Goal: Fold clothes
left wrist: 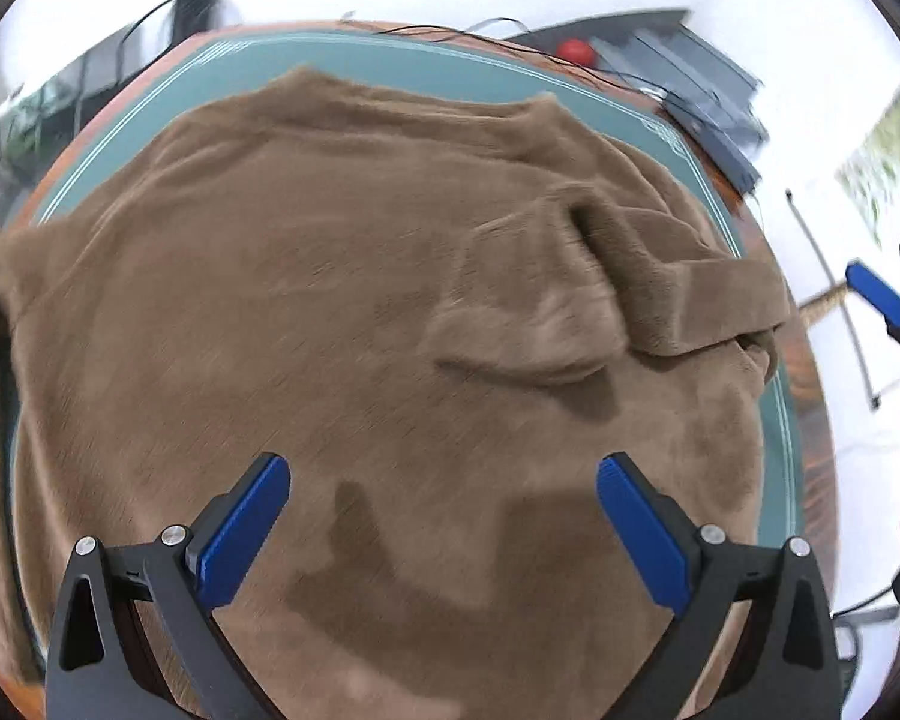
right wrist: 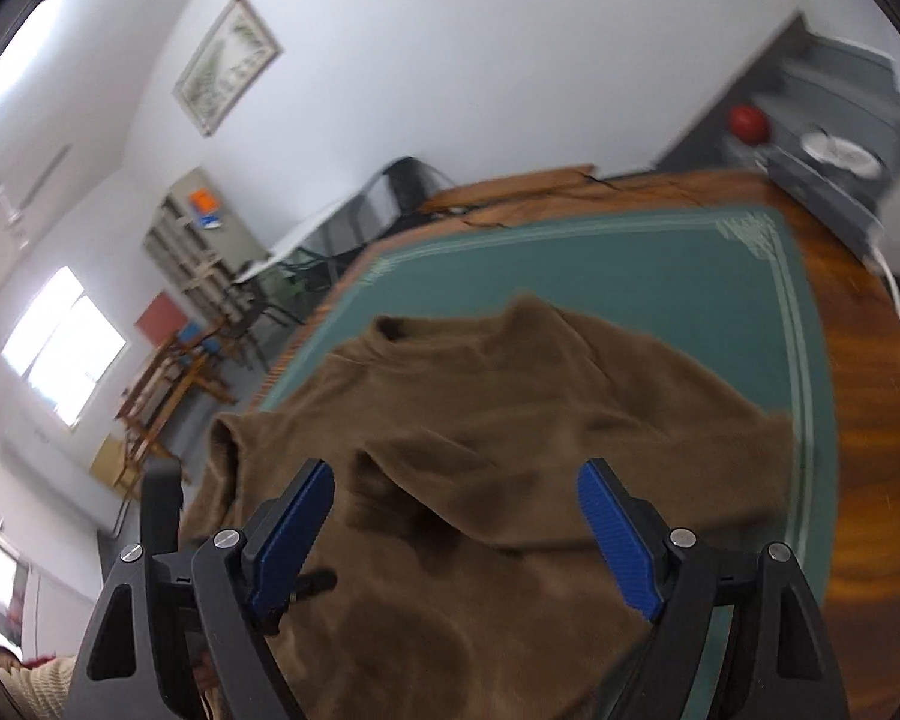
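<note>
A soft brown fleece sweater (left wrist: 354,300) lies spread over a green mat with pale border lines (right wrist: 720,276) on a wooden table (right wrist: 870,450). The left gripper (left wrist: 444,528) hangs above the cloth, blue-padded jaws wide apart, holding nothing. The right gripper (right wrist: 456,534) is likewise wide open and empty. A rumpled fold, possibly a sleeve (left wrist: 660,282), sits at two o'clock.

No words or numbers can be read anywhere. The framed picture on the white wall (right wrist: 227,65) is too blurry to tell if it has writing. The orange and blue patch on the pale shelf unit (right wrist: 204,207) is too small to read.
</note>
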{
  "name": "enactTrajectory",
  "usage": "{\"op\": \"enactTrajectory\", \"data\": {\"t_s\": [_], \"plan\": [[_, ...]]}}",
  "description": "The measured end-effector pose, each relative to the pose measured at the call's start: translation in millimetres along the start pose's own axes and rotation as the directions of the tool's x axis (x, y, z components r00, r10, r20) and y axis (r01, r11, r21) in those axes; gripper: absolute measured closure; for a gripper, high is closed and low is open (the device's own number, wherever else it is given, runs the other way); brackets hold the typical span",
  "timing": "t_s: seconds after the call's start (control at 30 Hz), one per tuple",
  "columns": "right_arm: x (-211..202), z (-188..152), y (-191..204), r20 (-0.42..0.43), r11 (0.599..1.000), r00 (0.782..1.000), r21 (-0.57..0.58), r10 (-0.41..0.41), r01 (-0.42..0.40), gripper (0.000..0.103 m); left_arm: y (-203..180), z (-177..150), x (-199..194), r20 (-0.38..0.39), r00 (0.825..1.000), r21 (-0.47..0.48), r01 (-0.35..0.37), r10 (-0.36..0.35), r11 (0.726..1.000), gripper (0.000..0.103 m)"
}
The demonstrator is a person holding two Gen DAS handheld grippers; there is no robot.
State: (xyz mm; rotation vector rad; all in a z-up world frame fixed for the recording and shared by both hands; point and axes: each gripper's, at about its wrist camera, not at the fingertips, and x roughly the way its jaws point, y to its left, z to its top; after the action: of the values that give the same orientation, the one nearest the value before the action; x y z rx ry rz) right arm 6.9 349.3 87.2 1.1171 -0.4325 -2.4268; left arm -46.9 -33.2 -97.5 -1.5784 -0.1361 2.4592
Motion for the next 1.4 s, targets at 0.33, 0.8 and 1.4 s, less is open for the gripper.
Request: {"op": "enactTrajectory", "data": {"t_s": [0.33,0.8,1.4], "plan": [[-13.8,-45.6,-53.6,-0.043,0.979,0.986,0.116,-0.162,0.166,0.018,2.1,65.4,46.9,-0.079,0.968,-0.176,0.221,-0.238,0.959,0.09],[17.8,-56.8,-43.3,-0.042,0.932,0.935,-0.107,-0.352,0.346,0.018,133.0,116.1,-107.9,0.231,0.948,-0.335,0.288,-0.218,0.897,0.089],[106.0,-57.3,-5.4,-0.08,0.722,0.785,-0.457,-0.615,0.519,0.018,214.4,91.0,-3.1,-0.053,0.989,-0.408,-0.148,0.139,0.901,0.024]]}}
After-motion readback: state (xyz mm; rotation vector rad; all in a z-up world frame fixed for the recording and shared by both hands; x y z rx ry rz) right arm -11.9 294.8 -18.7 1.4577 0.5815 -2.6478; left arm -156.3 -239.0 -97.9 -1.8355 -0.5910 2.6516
